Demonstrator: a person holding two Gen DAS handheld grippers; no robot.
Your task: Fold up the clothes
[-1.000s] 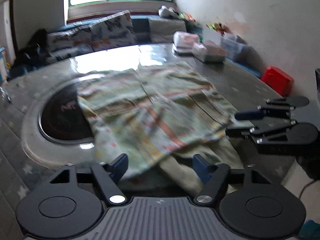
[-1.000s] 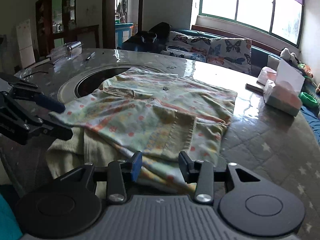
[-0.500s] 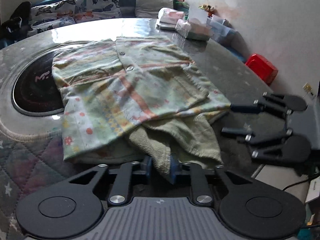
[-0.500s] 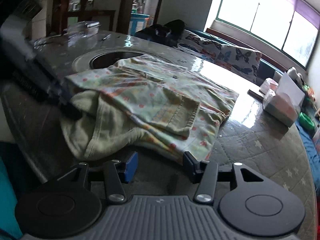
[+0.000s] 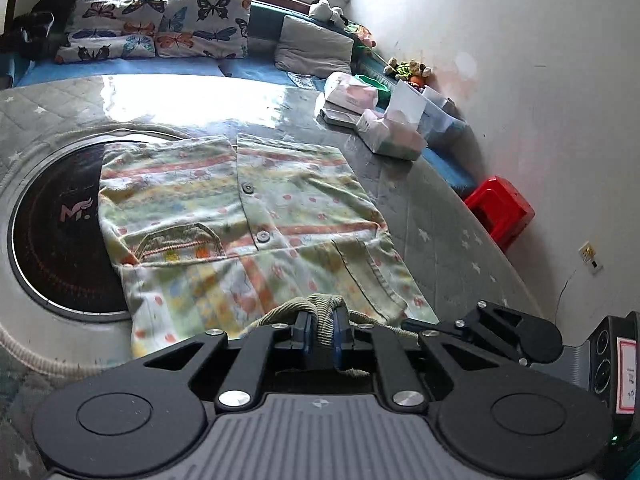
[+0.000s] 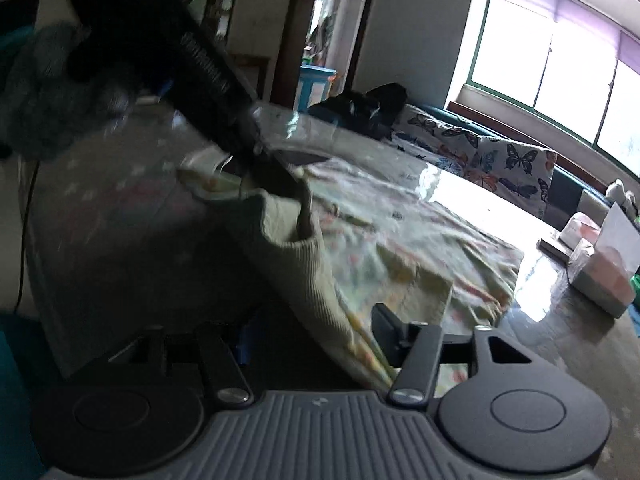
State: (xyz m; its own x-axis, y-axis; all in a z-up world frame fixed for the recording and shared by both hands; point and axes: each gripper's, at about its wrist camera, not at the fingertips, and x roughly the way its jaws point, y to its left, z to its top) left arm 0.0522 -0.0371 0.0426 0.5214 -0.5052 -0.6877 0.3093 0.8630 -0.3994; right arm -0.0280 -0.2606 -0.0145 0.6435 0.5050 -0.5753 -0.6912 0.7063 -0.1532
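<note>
Shirt [image 5: 248,216] — soft printed cloth, ribbed hem [image 5: 320,304]; worktop [image 5: 440,216] glossy over quilted cloth; claw [image 5: 320,334] — matt black plastic.

Left gripper [image 6: 256,148]: blurred dark streak, fingertips lost in cloth.
Shirt [image 6: 400,248]: near hem hidden behind right gripper [image 6: 316,336].
Red box [image 5: 500,210]: half behind table edge [image 5: 472,240].

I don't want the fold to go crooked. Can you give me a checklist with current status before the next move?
1. Left gripper pinching the ribbed olive cuff, jaws closing: ok.
2. Right gripper gripping the shirt: not ok; cloth lies between its closing jaws, pads not pressing.
3. Shirt body flat on the table: ok.
4. Buttons fastened: cannot tell.
5. Tissue packs apart from the shirt: ok.
</note>
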